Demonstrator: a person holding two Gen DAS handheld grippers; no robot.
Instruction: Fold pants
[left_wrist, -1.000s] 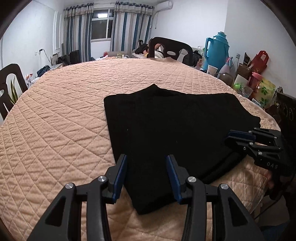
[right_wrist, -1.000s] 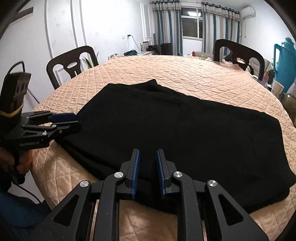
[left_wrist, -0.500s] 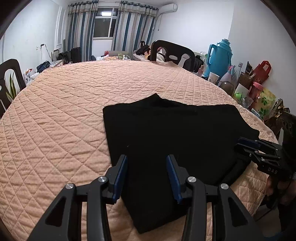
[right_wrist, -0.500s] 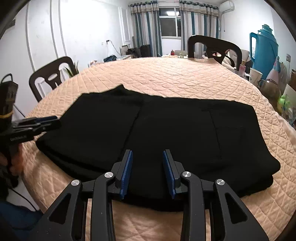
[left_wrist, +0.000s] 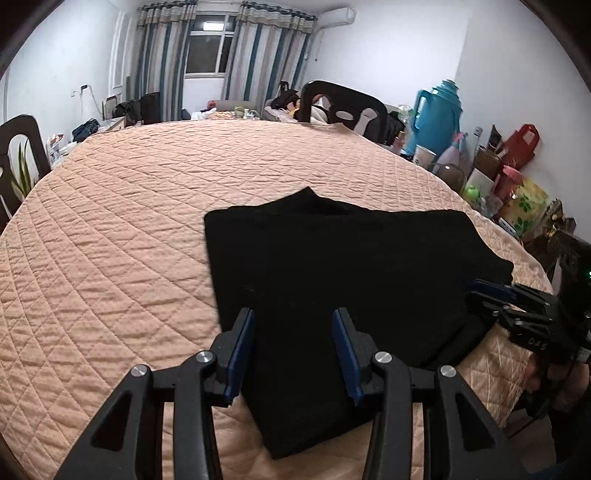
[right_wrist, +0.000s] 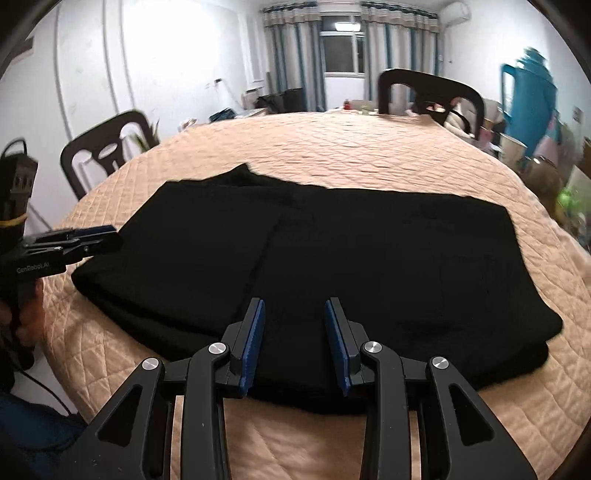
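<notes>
Over the quilted table (left_wrist: 110, 229), you are hovering both open, empty grippers, left gripper (left_wrist: 293, 345) and right gripper (right_wrist: 294, 338), near the folded black pants (right_wrist: 332, 258); next probably pinching an edge for another fold.

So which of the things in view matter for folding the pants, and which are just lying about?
For the job:
black pants
left tool, open
right tool, open
quilted table cover

Lying about:
blue thermos
red bag
chairs

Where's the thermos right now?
In the left wrist view, the teal thermos stands upper right by the wall, beyond the table edge, behind a white cup.
</notes>
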